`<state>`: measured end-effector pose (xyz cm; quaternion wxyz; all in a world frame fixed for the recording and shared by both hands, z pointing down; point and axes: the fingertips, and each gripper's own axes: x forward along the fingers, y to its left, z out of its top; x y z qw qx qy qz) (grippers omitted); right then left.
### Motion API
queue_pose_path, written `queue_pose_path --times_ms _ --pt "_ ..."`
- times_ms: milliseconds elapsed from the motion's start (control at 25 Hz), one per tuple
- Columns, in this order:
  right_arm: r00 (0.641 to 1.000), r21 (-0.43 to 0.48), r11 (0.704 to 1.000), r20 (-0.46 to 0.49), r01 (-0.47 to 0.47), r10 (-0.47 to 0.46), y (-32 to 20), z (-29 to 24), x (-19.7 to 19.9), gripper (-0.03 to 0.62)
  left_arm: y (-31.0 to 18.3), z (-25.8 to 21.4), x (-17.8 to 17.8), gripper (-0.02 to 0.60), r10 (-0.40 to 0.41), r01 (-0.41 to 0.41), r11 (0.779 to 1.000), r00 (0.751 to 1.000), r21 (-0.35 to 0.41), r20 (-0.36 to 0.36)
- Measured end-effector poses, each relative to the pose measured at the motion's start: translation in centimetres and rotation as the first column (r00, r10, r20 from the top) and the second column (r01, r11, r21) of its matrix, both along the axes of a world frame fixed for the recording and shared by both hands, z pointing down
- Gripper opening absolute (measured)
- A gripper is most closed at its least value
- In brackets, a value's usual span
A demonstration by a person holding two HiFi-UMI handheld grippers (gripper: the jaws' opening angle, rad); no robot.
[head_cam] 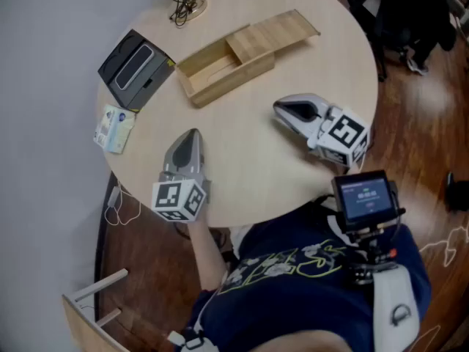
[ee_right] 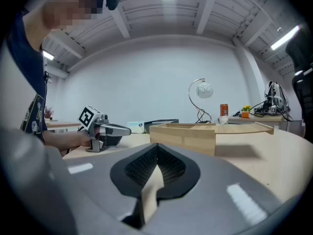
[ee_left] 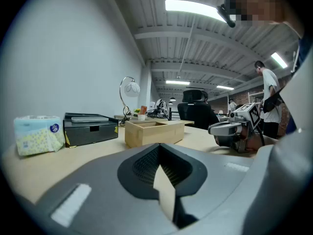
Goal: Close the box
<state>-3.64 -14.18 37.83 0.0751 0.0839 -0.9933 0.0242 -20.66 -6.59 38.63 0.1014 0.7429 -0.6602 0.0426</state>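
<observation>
A light wooden box (head_cam: 212, 70) lies on the round table (head_cam: 249, 174), its sliding lid (head_cam: 272, 32) pulled halfway out toward the far right. The box also shows in the left gripper view (ee_left: 154, 131) and the right gripper view (ee_right: 195, 135). My left gripper (head_cam: 193, 133) rests on the table near the front left, jaws shut and empty, pointing toward the box. My right gripper (head_cam: 278, 108) lies at the front right, jaws shut and empty, a short way from the box's near side.
A black case (head_cam: 135, 68) sits at the table's left, with a tissue pack (head_cam: 113, 128) at the edge beside it. A desk lamp's base and cable (head_cam: 185, 2) stand at the far edge. A phone on a chest mount (head_cam: 364, 196) hangs below.
</observation>
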Motion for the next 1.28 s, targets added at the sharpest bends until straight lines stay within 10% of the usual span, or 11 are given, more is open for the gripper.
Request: queue_pose_path --times_ms 320,480,560,680,800,1000,1280 --pt "0.998 -0.009 0.998 0.011 0.057 -0.057 0.9 0.0 -1.0 0.0 1.1 0.5 0.4 0.003 0.039 -0.039 0.996 0.999 -0.076 -0.002" --pt "0.985 0.007 0.985 -0.037 -0.171 0.171 -4.2 -2.3 1.3 0.0 -0.3 -0.9 -1.8 0.003 -0.025 0.026 1.0 0.998 -0.006 0.051" --pt "0.923 -0.024 0.928 -0.111 -0.372 0.367 -11.2 -2.7 4.8 0.0 -1.8 -1.5 -3.8 0.01 -0.056 0.056 0.998 0.995 0.002 0.077" --pt "0.79 -0.132 0.788 -0.245 -0.601 0.562 -23.3 0.0 10.8 0.0 -5.0 -2.4 -5.3 0.368 -0.04 0.041 0.999 0.996 -0.005 0.085" --pt "0.731 -0.23 0.708 -0.385 -0.667 0.563 -31.4 2.7 12.5 0.0 -7.4 -2.0 -5.8 0.369 -0.025 0.035 0.997 0.986 -0.061 0.163" --pt "0.755 -0.288 0.765 -0.547 -0.575 0.362 -32.4 5.0 6.6 0.0 -8.4 0.7 -4.3 0.376 0.083 -0.068 0.987 0.992 -0.148 0.095" --pt "0.861 -0.382 0.845 -0.482 -0.374 0.163 -24.8 3.7 -2.6 0.0 -9.7 1.2 -1.7 0.382 0.161 -0.152 0.977 0.986 -0.149 0.051"
